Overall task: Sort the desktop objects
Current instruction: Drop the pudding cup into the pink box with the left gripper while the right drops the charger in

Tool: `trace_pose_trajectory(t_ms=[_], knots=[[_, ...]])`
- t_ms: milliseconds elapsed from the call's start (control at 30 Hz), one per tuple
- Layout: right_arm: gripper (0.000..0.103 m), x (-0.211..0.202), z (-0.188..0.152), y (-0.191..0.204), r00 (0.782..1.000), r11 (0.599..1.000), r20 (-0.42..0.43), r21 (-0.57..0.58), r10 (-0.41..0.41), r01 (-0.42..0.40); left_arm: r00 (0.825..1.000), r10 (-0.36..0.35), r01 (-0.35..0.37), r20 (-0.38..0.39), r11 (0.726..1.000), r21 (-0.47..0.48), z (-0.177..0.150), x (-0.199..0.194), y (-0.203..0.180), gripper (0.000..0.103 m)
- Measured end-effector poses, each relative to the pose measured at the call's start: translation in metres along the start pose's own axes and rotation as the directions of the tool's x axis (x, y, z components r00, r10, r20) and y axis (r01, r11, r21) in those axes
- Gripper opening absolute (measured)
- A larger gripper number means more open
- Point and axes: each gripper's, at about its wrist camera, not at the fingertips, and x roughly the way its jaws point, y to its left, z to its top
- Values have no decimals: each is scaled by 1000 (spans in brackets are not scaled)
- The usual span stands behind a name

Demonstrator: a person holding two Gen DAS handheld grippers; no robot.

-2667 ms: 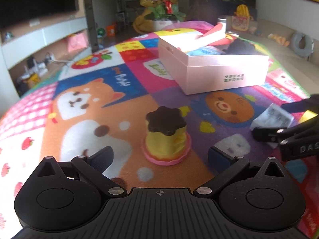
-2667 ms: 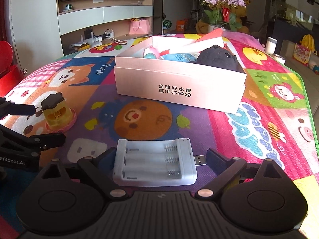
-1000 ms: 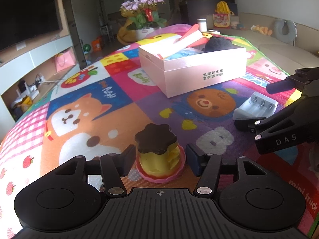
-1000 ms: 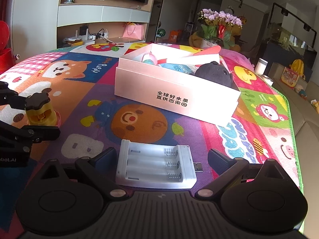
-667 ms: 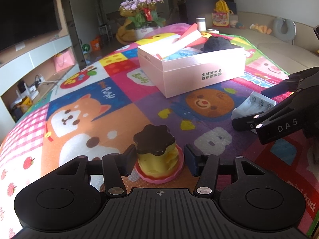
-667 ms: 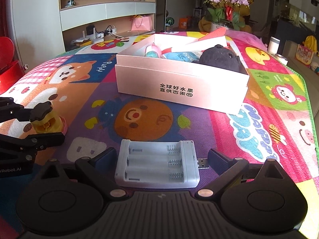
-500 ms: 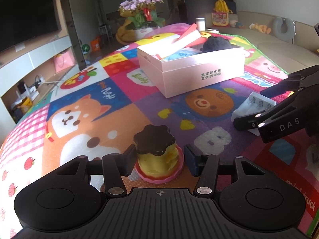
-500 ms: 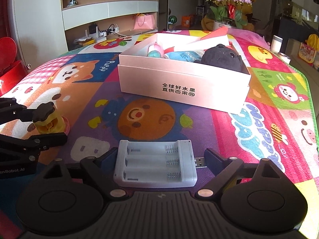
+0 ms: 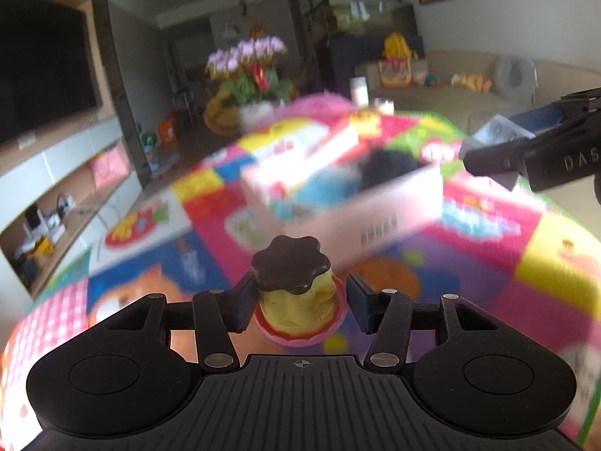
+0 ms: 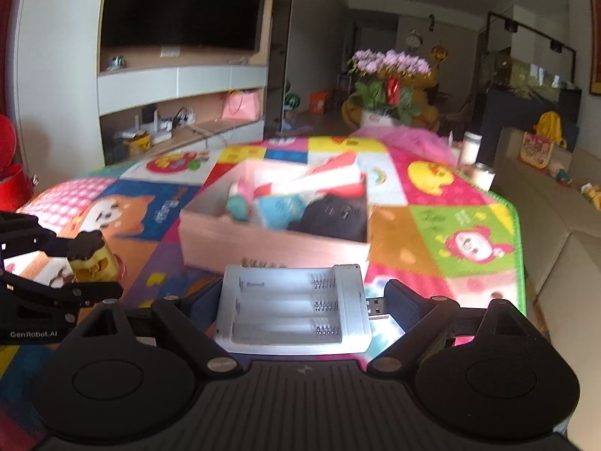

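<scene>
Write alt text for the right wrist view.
The right hand-held gripper holds a white battery charger above a colourful cartoon mat, facing an open pink box of toys. At left, the left hand-held gripper holds a toy pudding.

"DAS" is showing in white on the black body of the right gripper [image 9: 484,158], cut off at the frame edge. "GenRobot.AI" is showing on the left gripper [image 10: 90,263] body. Print on the pink box [image 9: 375,221] is blurring past reading.

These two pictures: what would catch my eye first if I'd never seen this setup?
Probably the toy pudding, yellow with a dark wavy top, clamped in the left gripper above the cartoon mat. Next, the white battery charger gripped by the right gripper. Behind both sits the open pink box, already holding bright toys.
</scene>
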Motion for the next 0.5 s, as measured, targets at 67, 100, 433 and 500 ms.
trace_pose_trajectory(t_ms=[67, 100, 433, 500], knots=[[91, -7, 29, -13, 994, 999, 93, 23, -51, 50, 997, 3, -2, 77, 1000, -8, 30, 8, 4, 56], [91, -9, 43, -19, 988, 997, 136, 39, -75, 70, 994, 1, 1, 110, 1000, -21, 44, 13, 7, 56], [91, 34, 147, -30, 957, 992, 279, 120, -74, 41, 985, -109, 141, 130, 953, -270, 83, 75, 59, 91], [91, 52, 151, -24, 971, 993, 238, 115, -9, -19, 992, -76, 99, 96, 959, -265, 66, 72, 65, 94]])
